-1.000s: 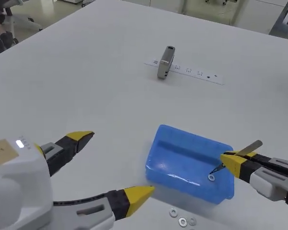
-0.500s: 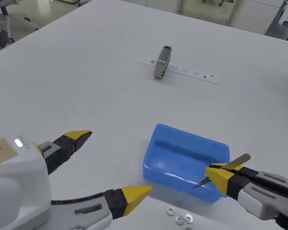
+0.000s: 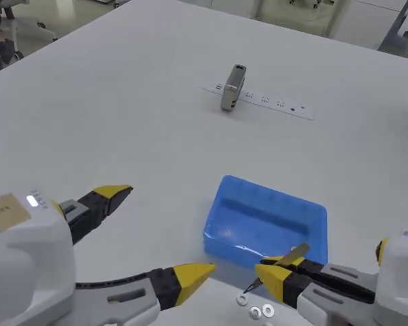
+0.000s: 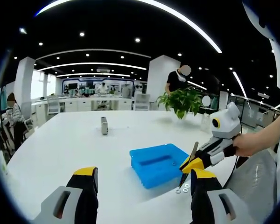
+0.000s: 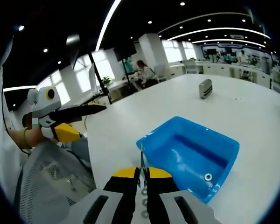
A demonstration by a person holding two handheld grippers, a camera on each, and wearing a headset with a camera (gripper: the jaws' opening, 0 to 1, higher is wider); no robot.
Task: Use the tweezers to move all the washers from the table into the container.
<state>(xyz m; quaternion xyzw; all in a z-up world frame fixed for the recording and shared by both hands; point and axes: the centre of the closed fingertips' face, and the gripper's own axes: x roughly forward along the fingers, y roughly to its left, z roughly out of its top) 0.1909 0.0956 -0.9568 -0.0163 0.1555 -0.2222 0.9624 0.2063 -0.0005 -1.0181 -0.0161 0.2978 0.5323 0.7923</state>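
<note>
Our left gripper [image 3: 166, 231] hangs over the table [image 3: 122, 122] to the left of the container [image 3: 258, 217]. Its jaws stand wide apart and hold nothing. In its own view [image 4: 144, 175] the container [image 4: 154, 161] lies ahead between the two jaws.

Our right gripper [image 3: 268, 272] sits at the container's near edge, jaws pressed close together on the tweezers [image 3: 294, 255]. From the right gripper view [image 5: 143, 173] we see the tweezers [image 5: 142, 156] run forward as a thin line from between the yellow tips. Their point dips toward the table just outside the container wall.

Three washers [image 3: 255, 311] lie on the table in a small cluster, just in front of the container and right by the tweezer point. We cannot tell whether the point touches the nearest one. In the left gripper view the same washers [image 4: 182, 189] lie below the right gripper [image 4: 193, 163].

One more washer [image 5: 208, 177] lies flat inside the container [image 5: 191, 140], near its front wall.

Farther back, a small metal block [image 3: 234, 87] stands on a marked strip [image 3: 272, 103].
</note>
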